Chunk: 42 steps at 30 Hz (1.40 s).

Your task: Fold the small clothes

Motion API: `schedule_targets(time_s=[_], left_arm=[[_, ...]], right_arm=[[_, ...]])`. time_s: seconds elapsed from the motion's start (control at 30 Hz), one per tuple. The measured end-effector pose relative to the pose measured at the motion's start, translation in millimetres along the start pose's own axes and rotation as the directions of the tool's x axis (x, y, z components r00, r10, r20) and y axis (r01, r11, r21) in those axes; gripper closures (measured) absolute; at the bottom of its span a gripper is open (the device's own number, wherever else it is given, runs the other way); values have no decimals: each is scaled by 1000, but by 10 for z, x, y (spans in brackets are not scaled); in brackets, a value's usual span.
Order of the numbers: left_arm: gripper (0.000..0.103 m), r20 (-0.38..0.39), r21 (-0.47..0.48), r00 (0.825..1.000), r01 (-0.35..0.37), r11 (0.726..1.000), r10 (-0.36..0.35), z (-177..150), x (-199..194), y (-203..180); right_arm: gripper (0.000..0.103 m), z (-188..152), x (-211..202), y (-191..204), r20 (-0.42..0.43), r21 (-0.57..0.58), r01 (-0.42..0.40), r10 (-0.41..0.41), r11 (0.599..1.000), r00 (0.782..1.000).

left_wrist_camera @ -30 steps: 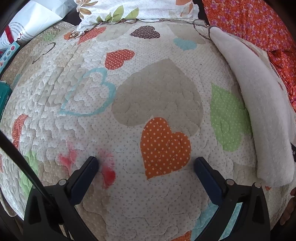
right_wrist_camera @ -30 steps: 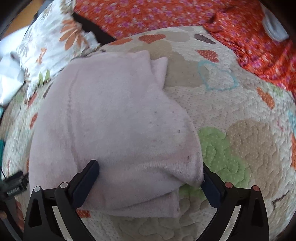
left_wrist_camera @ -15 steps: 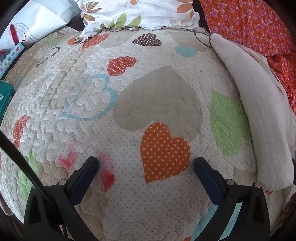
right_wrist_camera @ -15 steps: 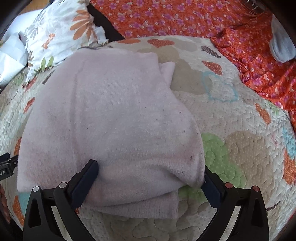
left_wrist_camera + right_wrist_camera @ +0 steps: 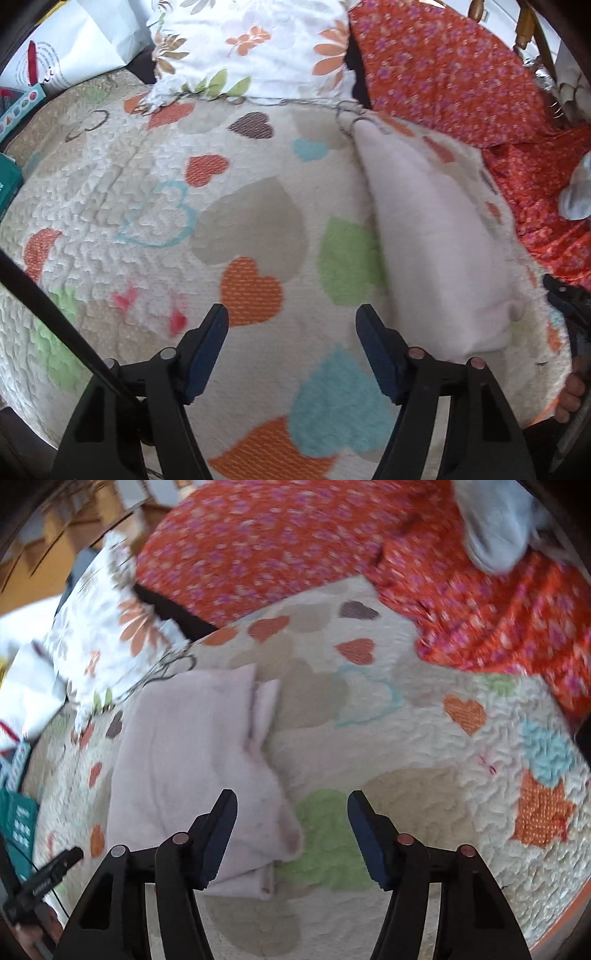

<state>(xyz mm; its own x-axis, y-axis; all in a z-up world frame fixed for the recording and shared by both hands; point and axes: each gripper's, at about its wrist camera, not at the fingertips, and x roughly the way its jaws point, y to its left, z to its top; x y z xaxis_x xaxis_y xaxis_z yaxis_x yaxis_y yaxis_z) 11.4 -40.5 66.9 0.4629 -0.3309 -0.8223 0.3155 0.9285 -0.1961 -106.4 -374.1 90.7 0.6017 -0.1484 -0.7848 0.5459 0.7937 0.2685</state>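
Jaws of the left gripper point(image 5: 291, 325) stand partly spread with nothing between them, having just been closing, above bare quilt point(image 5: 110, 192) printed with hearts. An orange heart lies just ahead of the gap. To the right of these jaws lies the folded pale pink garment point(image 5: 436, 236); its long axis runs from near the right jaw away toward the far edge of the quilt, its rounded folded end nearest the gripper. Beyond the quilt sits a white floral pillow point(image 5: 258, 48), and to its right an orange flowered cloth point(image 5: 461, 74).

Jaws of the right gripper point(image 5: 291, 805) are likewise partly spread and empty, and have just been closing. In the right wrist view the garment point(image 5: 192, 760) lies to the left of the gap, its near corner passing behind the left jaw, neither pad pressing on it. Its length runs away from the jaws, leaning a little left, with a narrow flap showing along its right edge. A green heart shows between the jaws. Far right, a grey cloth point(image 5: 495, 528) rests on the orange flowered cloth point(image 5: 295, 542).
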Motion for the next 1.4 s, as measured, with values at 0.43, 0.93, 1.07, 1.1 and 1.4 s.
schedule_targets(time_s=[0.43, 0.93, 1.07, 1.1, 1.4], left_arm=[[32, -50, -83, 988, 139, 987, -143, 625, 601, -533], [22, -21, -166, 970, 235, 958, -242, 841, 825, -428], [21, -58, -166, 968, 232, 959, -244, 776, 888, -423], [21, -69, -170, 964, 242, 955, -256, 758, 910, -424], [14, -144, -150, 909, 371, 916, -392, 536, 1124, -658]], right_arm=[[20, 634, 678, 581, -53, -91, -45, 41, 995, 998], [96, 524, 1076, 446, -218, -63, -83, 68, 995, 974], [100, 463, 1117, 126, -254, -7, 20, -21, 1000, 967], [98, 470, 1115, 27, -255, 62, -35, 50, 997, 966], [34, 500, 1468, 153, -236, 177, -292, 328, 940, 915]])
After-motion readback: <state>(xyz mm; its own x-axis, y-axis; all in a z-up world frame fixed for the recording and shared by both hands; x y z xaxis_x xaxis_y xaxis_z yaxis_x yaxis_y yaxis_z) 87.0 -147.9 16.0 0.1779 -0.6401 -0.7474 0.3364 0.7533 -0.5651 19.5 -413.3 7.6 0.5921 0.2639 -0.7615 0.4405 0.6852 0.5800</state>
